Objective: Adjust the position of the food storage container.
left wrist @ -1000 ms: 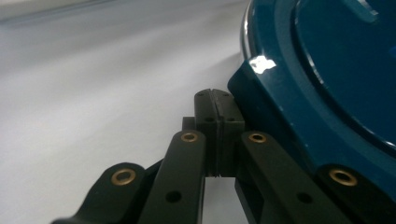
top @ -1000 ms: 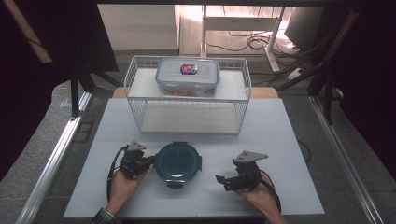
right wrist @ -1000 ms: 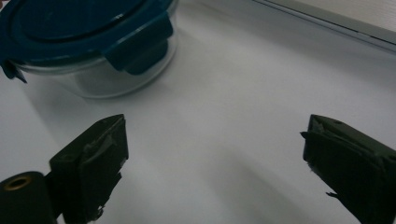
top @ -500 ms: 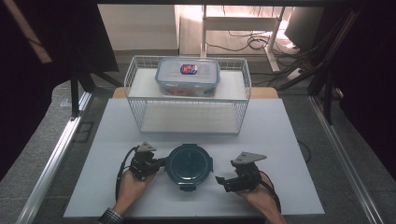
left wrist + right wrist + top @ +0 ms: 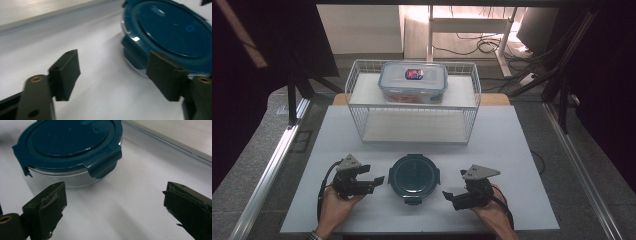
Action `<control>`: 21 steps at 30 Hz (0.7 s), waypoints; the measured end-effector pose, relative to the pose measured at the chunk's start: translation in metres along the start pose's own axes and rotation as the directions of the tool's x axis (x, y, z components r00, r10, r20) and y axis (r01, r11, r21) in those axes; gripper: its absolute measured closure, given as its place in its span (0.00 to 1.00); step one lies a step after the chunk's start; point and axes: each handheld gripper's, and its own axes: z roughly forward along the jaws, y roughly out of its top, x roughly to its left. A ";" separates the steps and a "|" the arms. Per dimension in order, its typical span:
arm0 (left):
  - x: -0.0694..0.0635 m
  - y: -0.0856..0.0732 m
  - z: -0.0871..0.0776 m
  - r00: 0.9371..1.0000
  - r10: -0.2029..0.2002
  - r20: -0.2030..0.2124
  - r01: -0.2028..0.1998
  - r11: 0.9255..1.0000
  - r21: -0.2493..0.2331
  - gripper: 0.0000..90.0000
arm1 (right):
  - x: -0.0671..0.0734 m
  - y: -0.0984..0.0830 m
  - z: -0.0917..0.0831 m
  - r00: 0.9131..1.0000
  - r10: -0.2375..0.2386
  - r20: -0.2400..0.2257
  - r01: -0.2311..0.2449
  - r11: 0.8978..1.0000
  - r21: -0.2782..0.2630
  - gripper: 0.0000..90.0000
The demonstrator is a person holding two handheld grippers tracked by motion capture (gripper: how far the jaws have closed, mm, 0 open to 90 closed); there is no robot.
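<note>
A round glass container with a dark teal clip lid [image 5: 414,177] stands on the white table near its front edge. My left gripper [image 5: 378,180] lies just left of it. Its jaws have just been opening and stand open, with nothing between them. In the left gripper view [image 5: 115,75] the container [image 5: 172,27] sits past the right pad [image 5: 166,75]. My right gripper [image 5: 449,196] rests to the container's right. It is open, its jaws have just been opening a little further, and nothing is between them. The right gripper view [image 5: 120,207] shows the container [image 5: 70,142] ahead on the left.
A white wire basket [image 5: 412,125] stands at the back of the table. It holds a clear rectangular box with a grey-blue lid [image 5: 413,82]. A metal rail [image 5: 272,165] runs along the table's left side, and cables lie on the floor behind.
The round container slid to the right with my left gripper shut on its edge. That gripper then let go, opened and drew back left. The right gripper stayed put.
</note>
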 end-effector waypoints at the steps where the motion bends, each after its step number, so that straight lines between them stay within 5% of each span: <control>1: 0.000 0.000 0.000 1.000 0.000 0.000 0.000 1.000 0.000 0.26 | 0.000 0.000 0.000 1.000 0.000 0.000 0.000 1.000 0.000 0.04; 9: -0.014 -0.013 -0.006 0.997 0.069 0.035 -0.070 0.997 0.016 0.09 | -0.003 -0.001 -0.001 1.000 0.007 -0.005 -0.007 1.000 -0.018 0.02; 13: -0.015 -0.021 -0.005 0.991 0.131 -0.008 -0.130 0.991 0.026 0.06 | -0.001 -0.002 0.000 1.000 -0.006 -0.004 0.006 1.000 -0.022 0.02; 21: -0.008 -0.026 -0.005 0.993 0.115 -0.016 -0.115 0.993 0.040 0.06 | -0.001 -0.003 0.003 1.000 -0.012 -0.003 0.012 1.000 -0.001 0.02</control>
